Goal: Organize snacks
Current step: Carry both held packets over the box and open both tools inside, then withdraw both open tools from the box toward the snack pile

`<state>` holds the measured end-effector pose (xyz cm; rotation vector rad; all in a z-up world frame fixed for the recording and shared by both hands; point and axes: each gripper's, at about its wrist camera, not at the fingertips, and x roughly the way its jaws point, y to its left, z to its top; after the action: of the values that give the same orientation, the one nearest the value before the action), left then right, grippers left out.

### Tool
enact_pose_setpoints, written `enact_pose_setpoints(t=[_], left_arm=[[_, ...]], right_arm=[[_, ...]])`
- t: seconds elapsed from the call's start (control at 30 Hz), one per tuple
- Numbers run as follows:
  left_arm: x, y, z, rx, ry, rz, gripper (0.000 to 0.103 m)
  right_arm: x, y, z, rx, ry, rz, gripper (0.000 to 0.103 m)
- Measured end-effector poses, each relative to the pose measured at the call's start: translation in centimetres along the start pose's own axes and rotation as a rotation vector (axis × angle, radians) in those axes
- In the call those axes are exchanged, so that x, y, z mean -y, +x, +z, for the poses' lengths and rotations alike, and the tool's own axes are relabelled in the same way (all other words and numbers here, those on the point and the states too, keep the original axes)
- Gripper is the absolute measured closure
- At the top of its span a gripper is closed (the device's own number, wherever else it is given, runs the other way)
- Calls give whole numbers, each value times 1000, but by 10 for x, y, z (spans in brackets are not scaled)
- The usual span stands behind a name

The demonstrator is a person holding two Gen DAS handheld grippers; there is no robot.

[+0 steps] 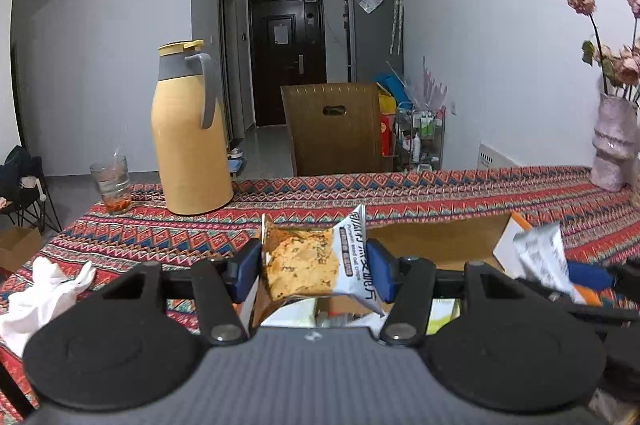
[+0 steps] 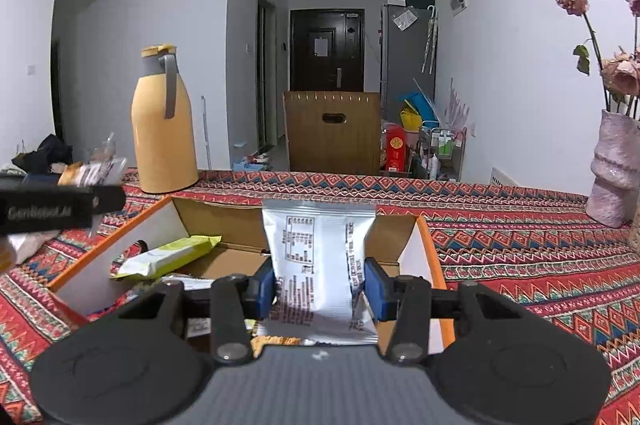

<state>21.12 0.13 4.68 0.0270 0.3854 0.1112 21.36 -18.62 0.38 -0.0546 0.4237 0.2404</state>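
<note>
My left gripper (image 1: 314, 267) is shut on a silver snack packet with a cracker picture (image 1: 316, 259) and holds it above the left part of an open orange-edged cardboard box (image 1: 436, 239). My right gripper (image 2: 320, 285) is shut on a silver snack packet (image 2: 320, 265) showing its printed back, held upright over the same box (image 2: 424, 249). A yellow-green packet (image 2: 168, 257) and other packets lie inside the box. The right gripper with its packet shows at the right of the left wrist view (image 1: 544, 261). The left gripper shows at the left of the right wrist view (image 2: 60, 205).
A yellow thermos jug (image 1: 190, 133) and a glass (image 1: 112, 183) stand at the far left of the patterned tablecloth (image 1: 440, 189). A pink vase with dried flowers (image 1: 614, 141) stands at the far right. White cloth (image 1: 44, 289) lies at the left. A wooden chair (image 1: 334, 129) stands behind the table.
</note>
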Motion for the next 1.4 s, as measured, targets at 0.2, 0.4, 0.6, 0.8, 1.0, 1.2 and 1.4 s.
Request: enact_pose_setpoints(t=[0.2, 0.4, 0.6, 0.8, 1.0, 1.2, 1.4], left_arm=[[1, 17, -16, 9, -13, -21, 45], [2, 28, -26, -20, 4, -27, 45], [0, 27, -27, -19, 2, -24, 39], [-7, 20, -26, 12, -36, 30, 0], [-13, 23, -24, 1, -70, 37, 0], [-11, 21, -25, 7, -62, 37, 0], [-9, 21, -25, 8, -53, 38, 0]], right_arm=[[1, 10, -9, 15, 4, -7, 59], [9, 20, -15, -13, 22, -8, 58], [2, 21, -17, -19, -5, -10, 59], [3, 16, -17, -4, 1, -14, 24], [4, 12, -16, 17, 9, -18, 0], [5, 13, -16, 19, 15, -19, 0], [6, 13, -15, 25, 16, -25, 0]])
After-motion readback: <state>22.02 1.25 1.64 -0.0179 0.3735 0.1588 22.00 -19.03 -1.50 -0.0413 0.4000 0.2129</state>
